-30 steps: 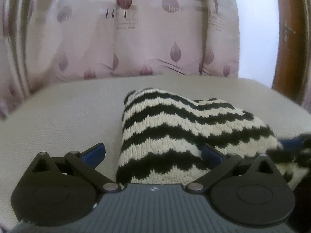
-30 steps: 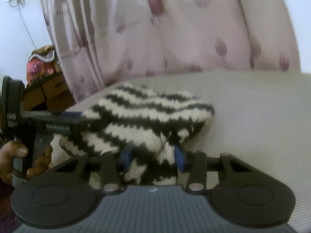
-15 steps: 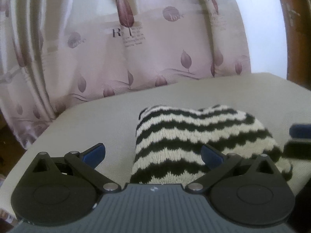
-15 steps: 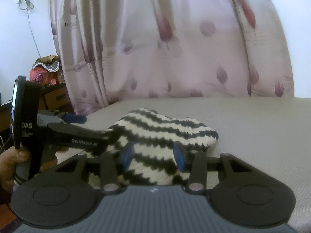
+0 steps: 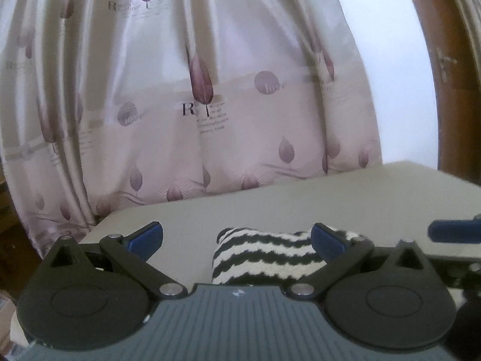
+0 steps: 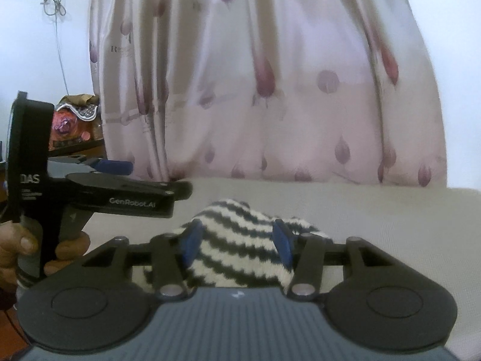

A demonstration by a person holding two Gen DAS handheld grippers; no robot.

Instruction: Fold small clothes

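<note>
Lying folded on the pale cushioned surface (image 5: 345,198), the striped knit garment (image 5: 264,258) occupies the space just ahead of both tools. Left gripper (image 5: 237,240): fingers spread wide, with one blue pad (image 5: 144,237) over bare cushion to the left of the knit and the other over its right part; nothing is pinched, and the garment sits beyond and below the tips, not between them in contact. Right gripper (image 6: 237,240): jaws have just been opening to a middling gap; the striped bundle appears between the two blue pads (image 6: 192,240), but they do not seem to press on it, which reads as a release, not a hold. Seen from the right wrist view, the left tool projects level from the left, carried by the person's hand (image 6: 18,249) around its handle, its tip well apart from the knit. Both grippers point only slightly downward, so that the folded piece stays in sight while it rests undisturbed. Judged from its compact, doubled shape, the fold looks finished or nearly so. Behind hangs a leaf-printed curtain (image 5: 195,90).
</note>
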